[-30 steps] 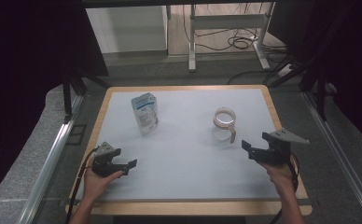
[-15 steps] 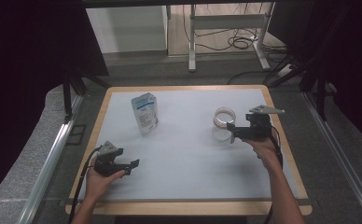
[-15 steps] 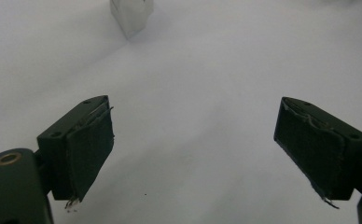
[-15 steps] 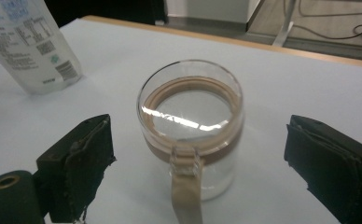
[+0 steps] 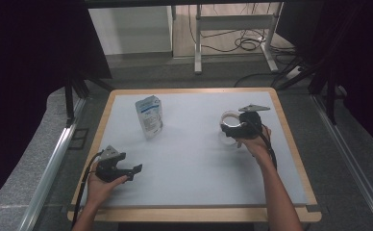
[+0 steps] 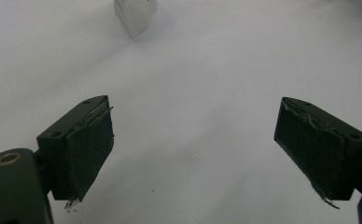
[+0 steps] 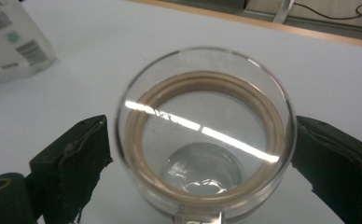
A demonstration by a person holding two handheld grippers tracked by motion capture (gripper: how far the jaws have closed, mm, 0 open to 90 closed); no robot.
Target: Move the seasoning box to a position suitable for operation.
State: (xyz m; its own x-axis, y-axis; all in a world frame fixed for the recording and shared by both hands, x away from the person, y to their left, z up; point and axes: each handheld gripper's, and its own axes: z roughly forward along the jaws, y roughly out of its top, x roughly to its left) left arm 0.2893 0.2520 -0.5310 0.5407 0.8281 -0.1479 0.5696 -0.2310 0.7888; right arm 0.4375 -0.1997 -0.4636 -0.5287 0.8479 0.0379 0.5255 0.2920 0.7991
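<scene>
Dark curtains enclose a work table (image 5: 127, 96) with a pale blue-white top and a wooden rim; behind it are a light floor, a white cabinet and loose cables. All positions below are referred to the white pouch (image 5: 149, 116), which stands on the table's far left part and carries blue print and barcodes.

Left gripper (image 5: 135, 168): seen from above, it lies nearer the person than the pouch and slightly left of it, well apart from it, low over the table near the front edge. A hand (image 5: 100, 185) holds it and a black cable trails from its rear. Its own camera shows the two black jaws spread wide with bare table between them; the pads (image 6: 90, 149) are worn and frayed at the edges. Nothing is gripped. The base of the pouch (image 6: 133, 14) appears at the top of that view.

Glass mug (image 5: 230, 120): it stands upright on the table, well to the right of the pouch. It is clear, with a brownish ring visible inside the wall (image 7: 202, 135).

Right gripper (image 5: 230, 129): held in the person's right hand (image 5: 254, 142), it is at the mug. Its own camera shows one jaw on each side of the mug, spread to about its width; whether the pads (image 7: 83, 158) touch the glass cannot be told.
</scene>
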